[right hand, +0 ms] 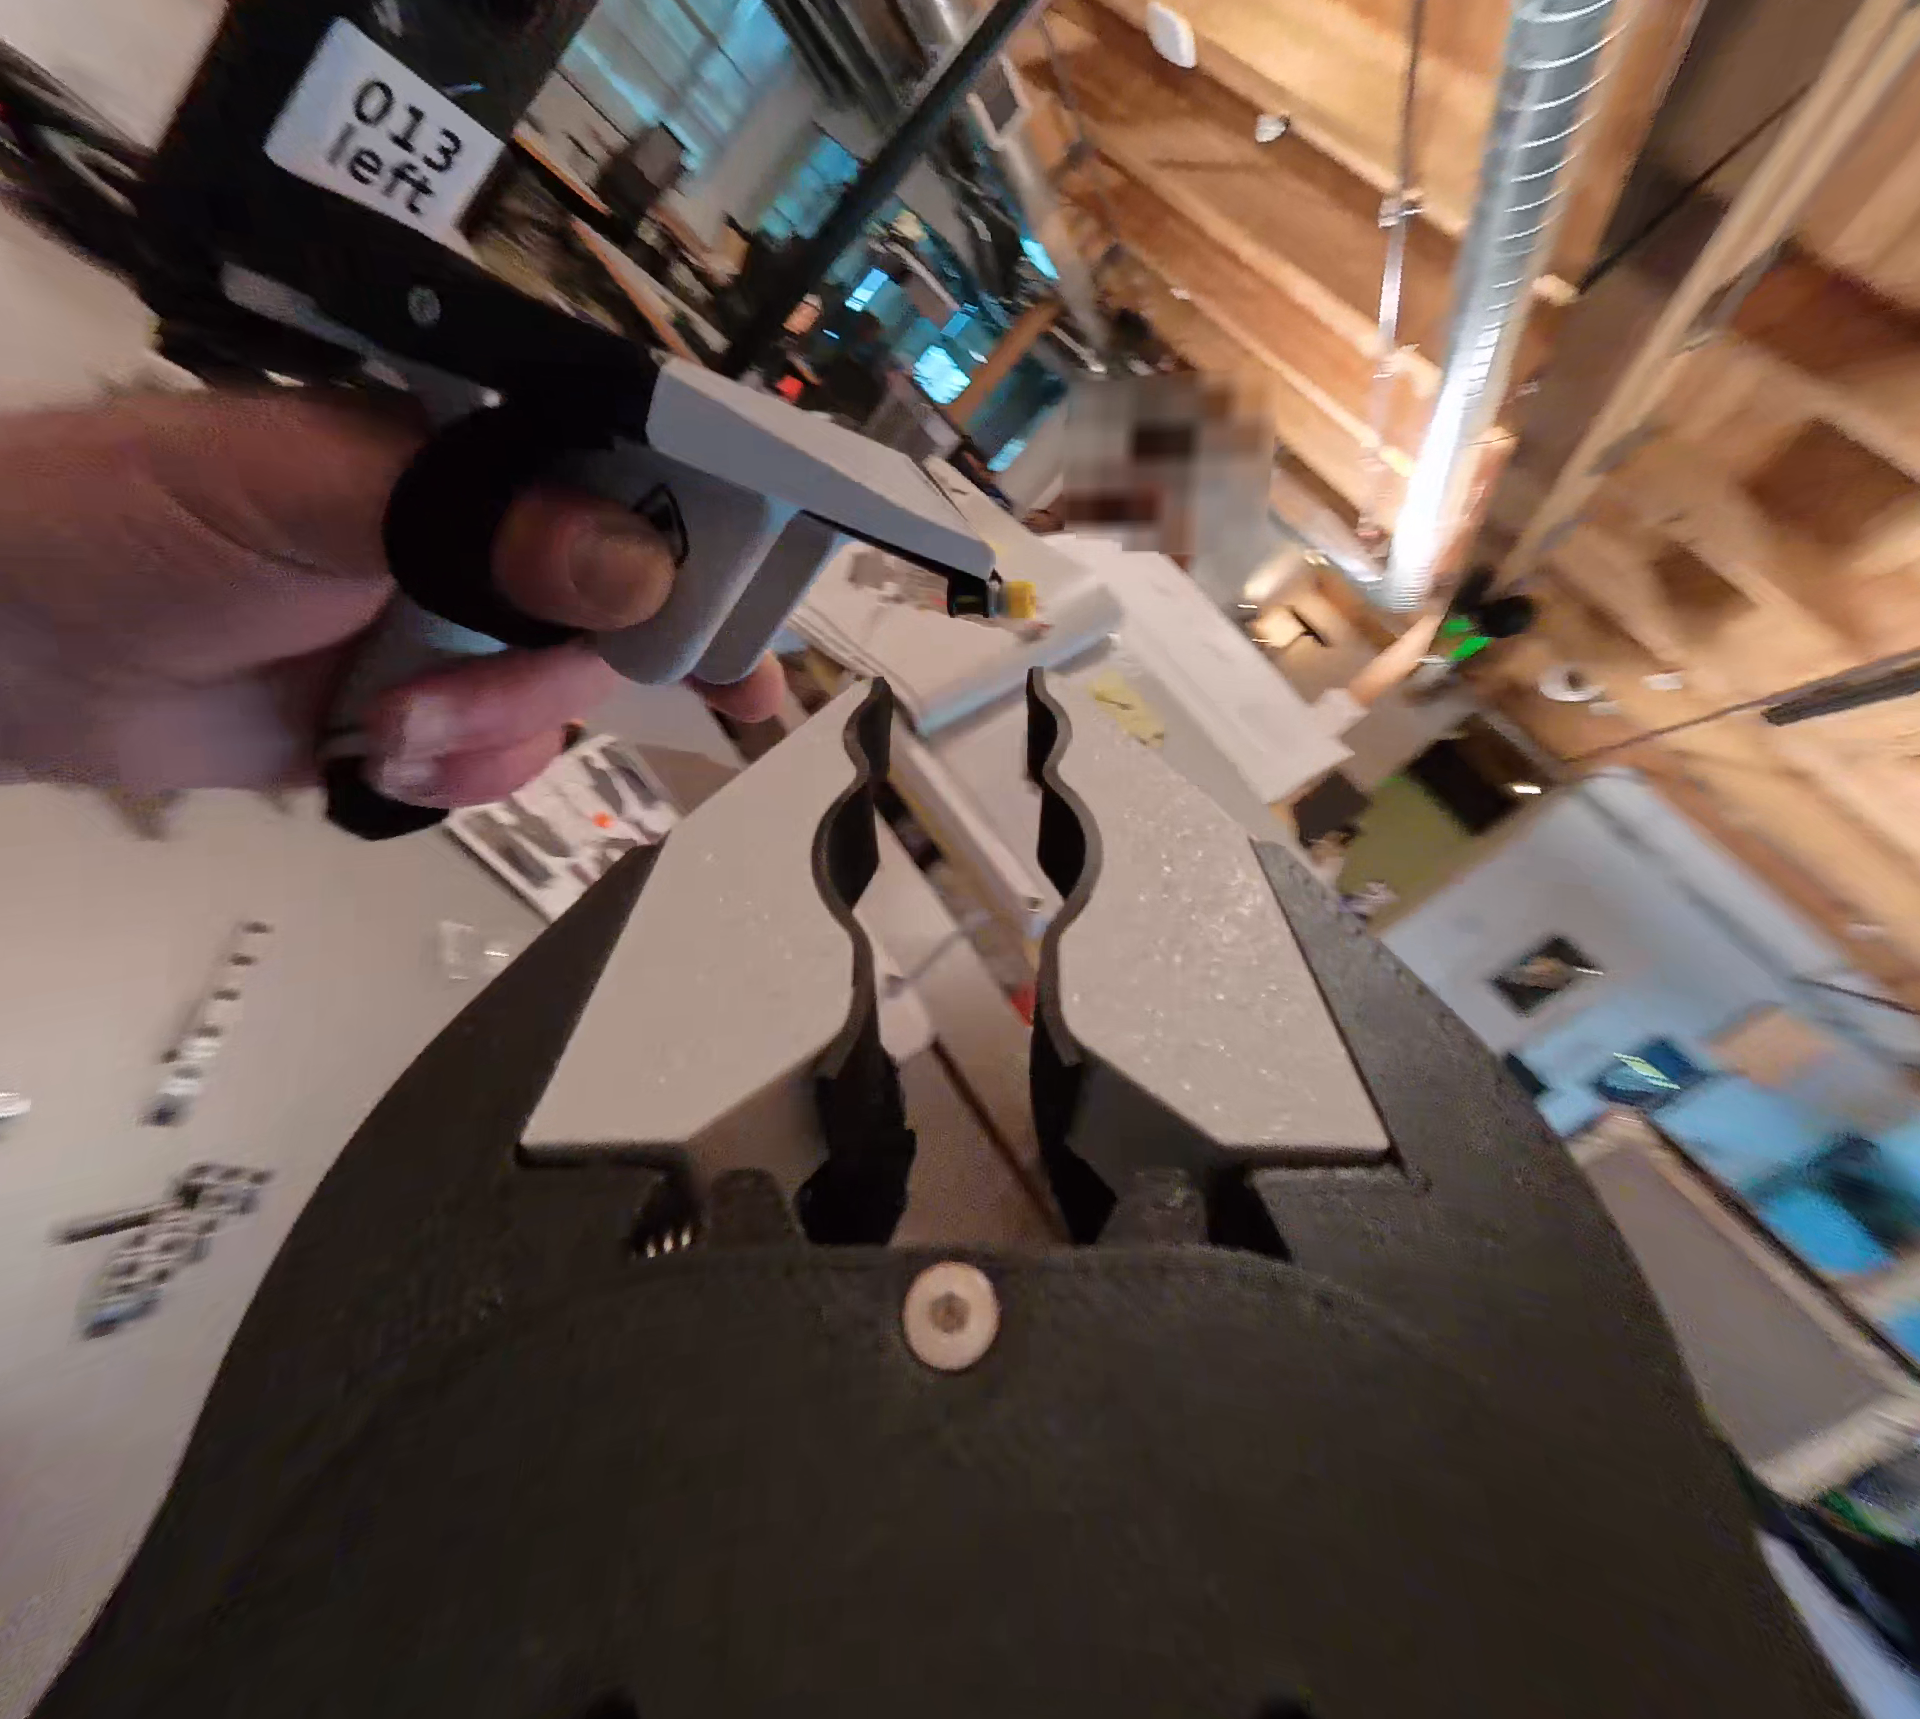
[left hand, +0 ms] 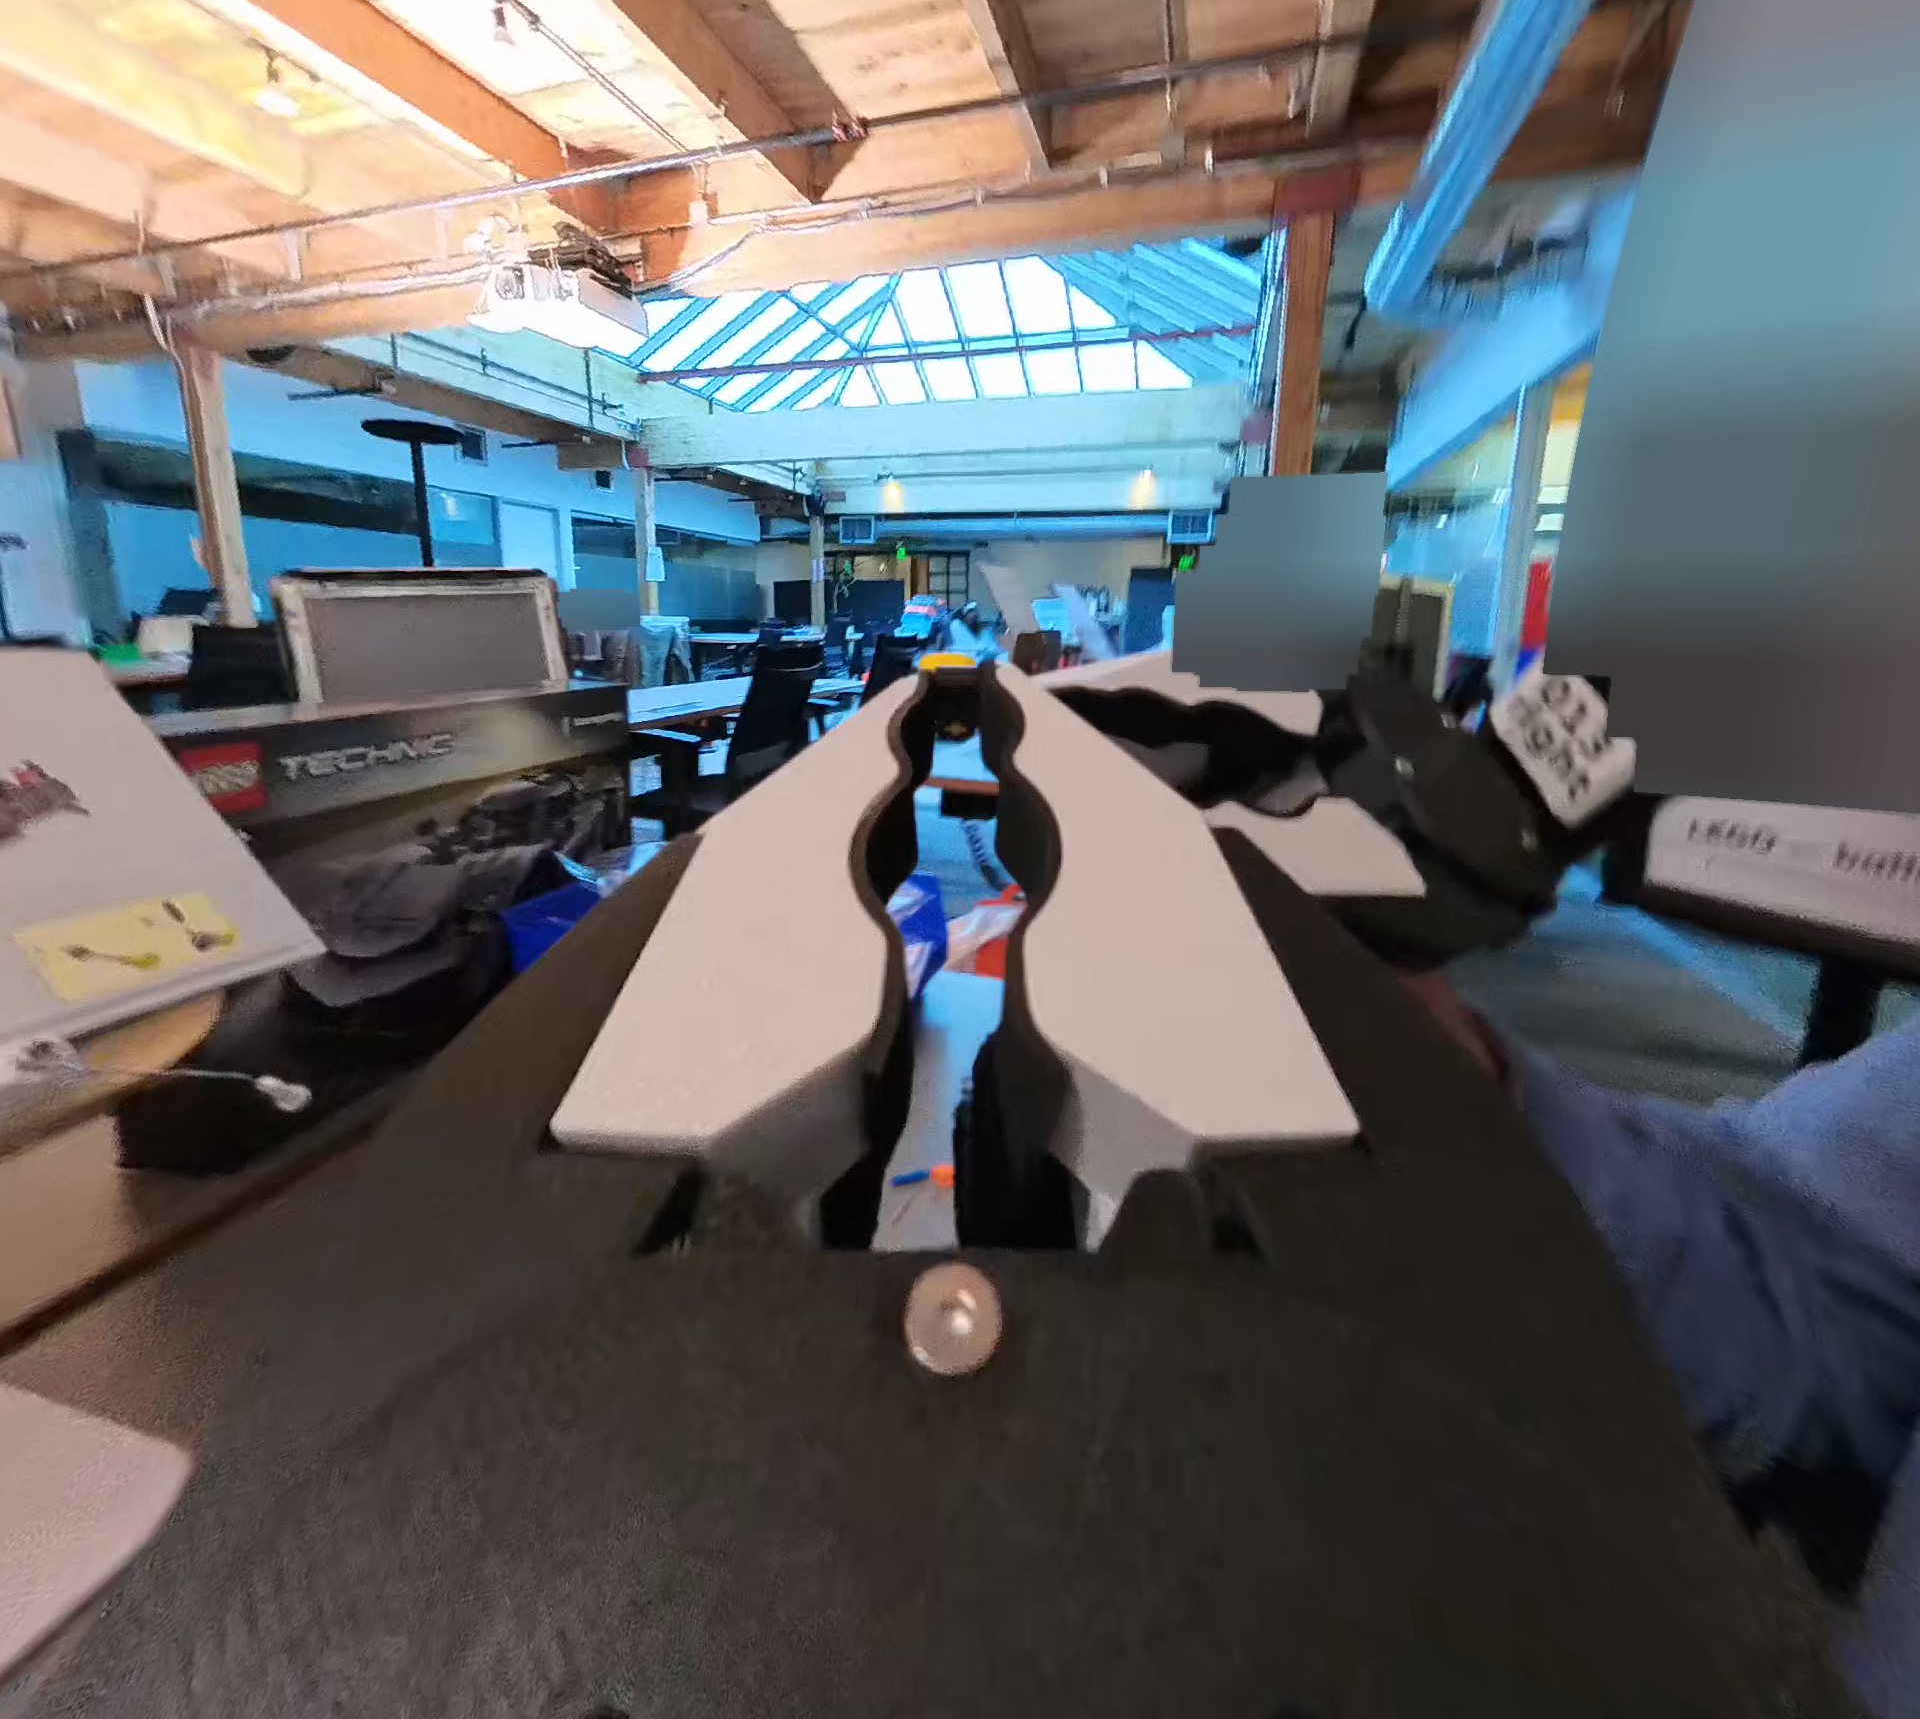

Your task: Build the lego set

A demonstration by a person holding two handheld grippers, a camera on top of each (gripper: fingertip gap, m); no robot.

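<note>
your left tool (left hand: pixel 954 690) pinches a small yellow piece (left hand: pixel 948 661) at its very tips; it could slip out. your right tool (right hand: pixel 954 693), beside that piece, gapes empty.

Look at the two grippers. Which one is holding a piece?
The left gripper: its tips pinch a small yellow and black piece. The right gripper has its fingers apart with nothing between them.

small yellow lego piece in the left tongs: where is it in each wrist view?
Left wrist view: yellow piece just above centre, pinched at the tips of the left tongs.
Right wrist view: same piece near centre, at the tips of the left tongs coming in from the left.
Shared landmark: the pale instruction booklet.
</note>
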